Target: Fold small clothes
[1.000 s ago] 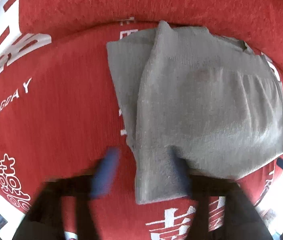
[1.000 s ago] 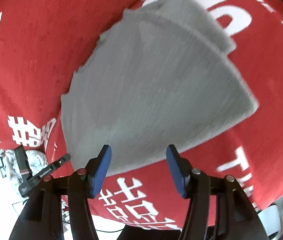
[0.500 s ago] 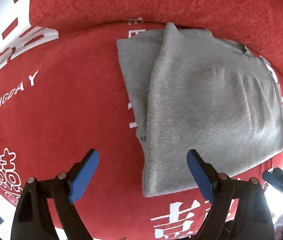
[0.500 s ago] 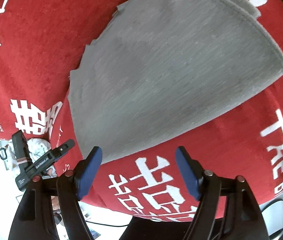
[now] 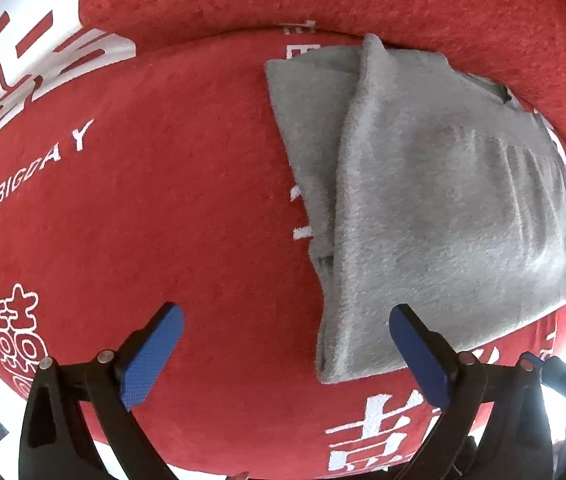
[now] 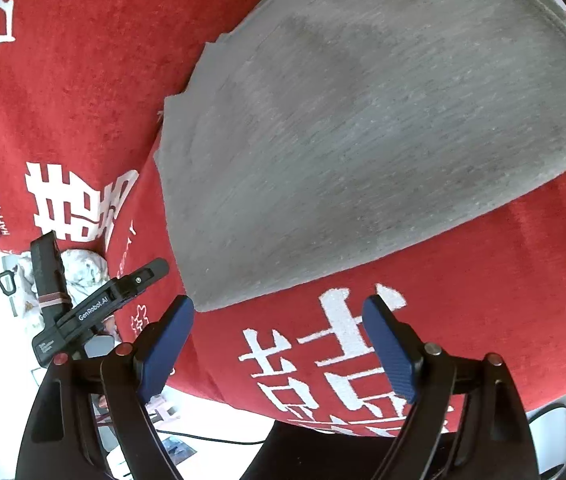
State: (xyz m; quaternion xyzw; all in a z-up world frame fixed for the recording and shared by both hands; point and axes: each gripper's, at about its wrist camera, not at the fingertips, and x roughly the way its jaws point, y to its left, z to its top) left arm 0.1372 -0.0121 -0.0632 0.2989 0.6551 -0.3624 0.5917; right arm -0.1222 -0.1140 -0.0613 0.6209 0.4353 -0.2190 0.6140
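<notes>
Now, left to right:
Left gripper (image 5: 285, 354): jaws just opened wide, holding nothing.
Grey garment (image 5: 435, 216): folded, flat on the red cover (image 5: 143, 220), right of centre.
Right gripper (image 6: 279, 344): jaws just spread, empty, short of the garment's near corner.
Progress: likely folded; perhaps tidying left.

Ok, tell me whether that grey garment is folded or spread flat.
Folded. The grey garment lies doubled on the red cover: an upper layer overlaps a lower one that sticks out along one side.
</notes>
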